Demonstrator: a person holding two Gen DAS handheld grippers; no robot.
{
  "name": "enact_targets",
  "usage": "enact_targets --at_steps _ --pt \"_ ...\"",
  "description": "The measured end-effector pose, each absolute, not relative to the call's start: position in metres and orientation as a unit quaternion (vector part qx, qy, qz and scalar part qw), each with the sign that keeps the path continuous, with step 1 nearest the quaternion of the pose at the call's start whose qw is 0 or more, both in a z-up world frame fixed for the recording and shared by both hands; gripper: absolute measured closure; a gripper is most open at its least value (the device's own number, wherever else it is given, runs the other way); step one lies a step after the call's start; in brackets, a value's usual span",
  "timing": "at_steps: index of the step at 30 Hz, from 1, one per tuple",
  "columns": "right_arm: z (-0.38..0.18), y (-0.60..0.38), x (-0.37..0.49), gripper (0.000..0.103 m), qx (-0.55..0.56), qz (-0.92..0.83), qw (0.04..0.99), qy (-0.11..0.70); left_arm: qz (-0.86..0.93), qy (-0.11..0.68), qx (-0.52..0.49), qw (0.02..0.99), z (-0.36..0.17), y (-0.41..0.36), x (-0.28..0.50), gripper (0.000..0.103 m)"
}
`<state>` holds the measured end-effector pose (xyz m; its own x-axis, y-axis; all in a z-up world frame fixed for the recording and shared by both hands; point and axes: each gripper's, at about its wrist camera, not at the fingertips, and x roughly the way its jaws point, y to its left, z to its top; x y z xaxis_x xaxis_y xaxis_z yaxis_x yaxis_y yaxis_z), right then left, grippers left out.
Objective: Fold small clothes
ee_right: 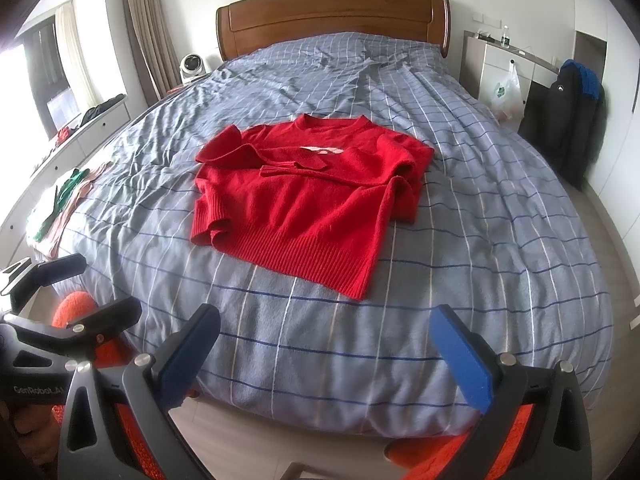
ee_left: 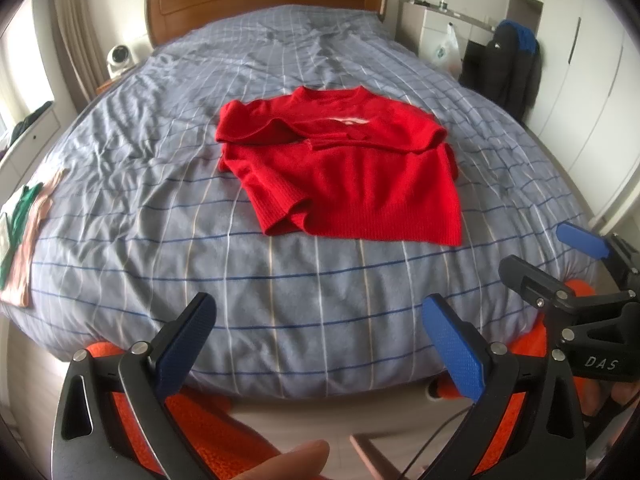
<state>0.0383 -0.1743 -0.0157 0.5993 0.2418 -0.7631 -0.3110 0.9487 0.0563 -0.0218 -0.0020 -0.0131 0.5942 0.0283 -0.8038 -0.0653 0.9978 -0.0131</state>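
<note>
left wrist view: left hand-held gripper [ee_left: 320, 344] at the foot of the bed [ee_left: 160, 200], blue pads spread wide, nothing between them; red sweater [ee_left: 344, 168] flat mid-bed on the grey checked cover, sleeves folded across the chest, hem toward the viewer; right hand-held gripper [ee_left: 560, 260] low right, jaws apart, empty; pink and green clothes [ee_left: 24, 232] at the left bed edge.

right wrist view: right hand-held gripper [ee_right: 324, 348] wide open, holding nothing; red sweater [ee_right: 308, 196] well ahead of it; wooden headboard [ee_right: 332, 20] beyond; left hand-held gripper [ee_right: 72, 288] low left.
</note>
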Motion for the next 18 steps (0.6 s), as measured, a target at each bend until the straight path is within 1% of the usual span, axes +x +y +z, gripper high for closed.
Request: enact_targets --at_steps 18 --pt "-0.0168 -0.1711 0.0379 0.000 -0.043 0.156 0.892 0.423 0.030 0.454 -0.025 0.890 -0.0174 0.0043 -0.0234 0.000"
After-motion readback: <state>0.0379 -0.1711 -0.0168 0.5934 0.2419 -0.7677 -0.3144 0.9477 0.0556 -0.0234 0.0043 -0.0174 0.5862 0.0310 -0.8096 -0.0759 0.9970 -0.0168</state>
